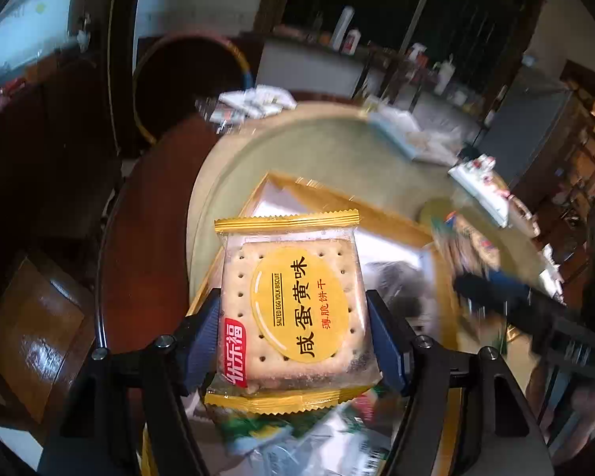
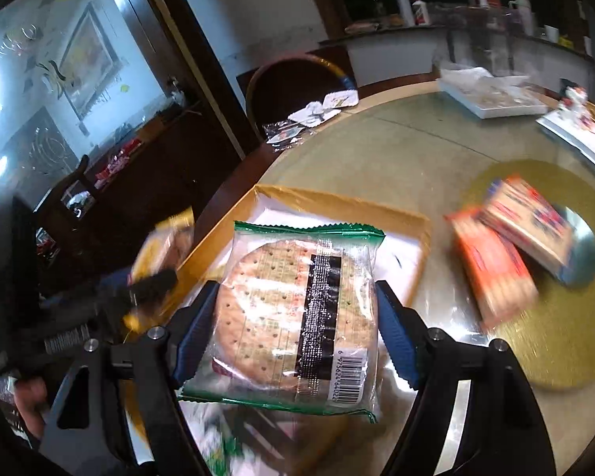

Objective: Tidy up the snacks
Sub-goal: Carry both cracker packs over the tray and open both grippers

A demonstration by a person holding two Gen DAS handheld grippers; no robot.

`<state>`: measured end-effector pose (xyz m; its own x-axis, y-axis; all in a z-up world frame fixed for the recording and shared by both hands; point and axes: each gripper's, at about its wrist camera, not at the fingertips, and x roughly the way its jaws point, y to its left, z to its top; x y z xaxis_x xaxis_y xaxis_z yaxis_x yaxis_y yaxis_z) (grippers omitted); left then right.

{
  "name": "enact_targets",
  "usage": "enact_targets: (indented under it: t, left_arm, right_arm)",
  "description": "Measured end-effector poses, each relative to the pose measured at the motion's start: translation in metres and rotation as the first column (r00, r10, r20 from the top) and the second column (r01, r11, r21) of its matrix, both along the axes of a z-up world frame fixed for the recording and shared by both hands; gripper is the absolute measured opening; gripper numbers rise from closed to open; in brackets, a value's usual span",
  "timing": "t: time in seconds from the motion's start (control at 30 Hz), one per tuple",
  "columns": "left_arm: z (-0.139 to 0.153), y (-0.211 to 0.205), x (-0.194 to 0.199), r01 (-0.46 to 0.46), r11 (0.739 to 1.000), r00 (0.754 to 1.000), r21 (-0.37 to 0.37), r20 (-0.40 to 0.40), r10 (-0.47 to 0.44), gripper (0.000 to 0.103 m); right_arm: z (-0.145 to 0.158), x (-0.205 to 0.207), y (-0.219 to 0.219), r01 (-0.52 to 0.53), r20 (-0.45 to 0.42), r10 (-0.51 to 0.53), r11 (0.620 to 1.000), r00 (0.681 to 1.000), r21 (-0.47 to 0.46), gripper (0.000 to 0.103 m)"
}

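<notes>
Both views are taken from wrist cameras, each set just behind its own fingers and aimed forward and steeply down along them. In the left view, the left gripper (image 1: 293, 337) is seen very close, its blue pads filling the lower frame. The right view is framed likewise behind the right gripper (image 2: 297, 333). The round table (image 1: 337, 150) (image 2: 396, 150), the gold-rimmed tray (image 1: 317, 194) (image 2: 337, 202) and the chair (image 1: 190, 75) (image 2: 293, 83) beyond are shared by both. Each gripper is caught, blurred, at the edge of the other's view.
</notes>
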<state>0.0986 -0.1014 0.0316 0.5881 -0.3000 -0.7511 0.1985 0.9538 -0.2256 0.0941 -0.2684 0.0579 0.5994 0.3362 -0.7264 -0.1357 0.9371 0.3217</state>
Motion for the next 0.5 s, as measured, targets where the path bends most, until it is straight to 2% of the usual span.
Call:
enact_targets:
  t: [0.2,0.4,0.5]
  left_arm:
    - [-0.017,0.007,0.007,-0.017,0.998,0.999,0.052,-0.036,0.019,0.069]
    - [-0.020,0.004,0.008,-0.005,0.996,0.999,0.089,-0.047,0.010,0.069]
    - [-0.025,0.007,0.014,-0.001,0.998,0.996,0.060,-0.084,0.006,0.070]
  right_arm:
    - [-0.027,0.053,0.023,-0.042,-0.086,0.036,0.997,0.996,-0.064,0.077]
    - [-0.042,0.075,0.035,-0.045,-0.120,0.030,0.992,0.992,-0.119,0.077]
    - [-0.049,0.077,0.039,-0.048,-0.139,0.032,0.992,0.990,-0.118,0.078]
